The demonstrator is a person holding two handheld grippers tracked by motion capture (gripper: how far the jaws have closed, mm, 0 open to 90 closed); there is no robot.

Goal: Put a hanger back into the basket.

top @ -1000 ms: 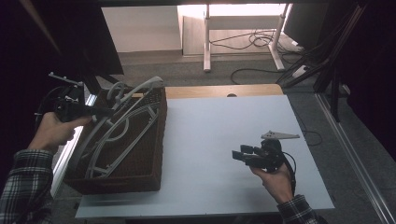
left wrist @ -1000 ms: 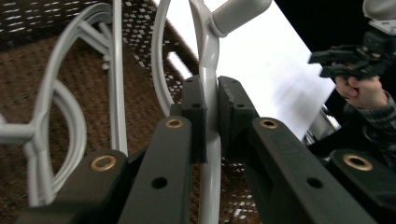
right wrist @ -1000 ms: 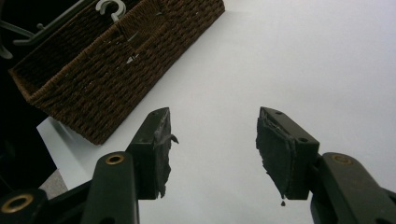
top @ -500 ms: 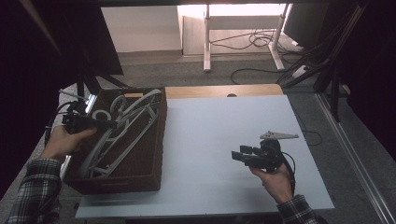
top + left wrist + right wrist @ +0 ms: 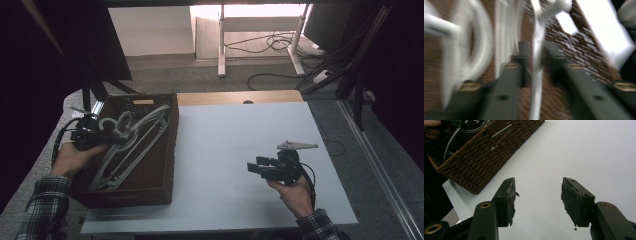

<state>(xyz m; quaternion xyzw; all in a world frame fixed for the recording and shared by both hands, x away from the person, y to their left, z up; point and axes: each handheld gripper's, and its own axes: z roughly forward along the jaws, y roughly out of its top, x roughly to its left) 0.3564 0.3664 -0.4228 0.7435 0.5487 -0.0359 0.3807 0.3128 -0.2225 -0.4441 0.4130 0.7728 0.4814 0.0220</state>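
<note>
Left hand-held gripper (image 5: 534,53), jaws just opening around a white hanger (image 5: 536,75) lowered into the basket (image 5: 155,185) below it, could snag a neighbouring hook on withdrawal, while the right hand-held gripper (image 5: 537,195) waits half-open and empty over the table (image 5: 579,152).

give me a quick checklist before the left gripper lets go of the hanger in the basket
1. Hanger inside the basket: ok, it lies with the others.
2. Left gripper free of the hanger: not ok, its jaws have just been opening but the bar is between them.
3. Hanger settled flat: cannot tell, the left gripper view is blurred.
4. Right gripper out of the way: ok, open over the white table.
5. Basket fully on the table: cannot tell.
</note>
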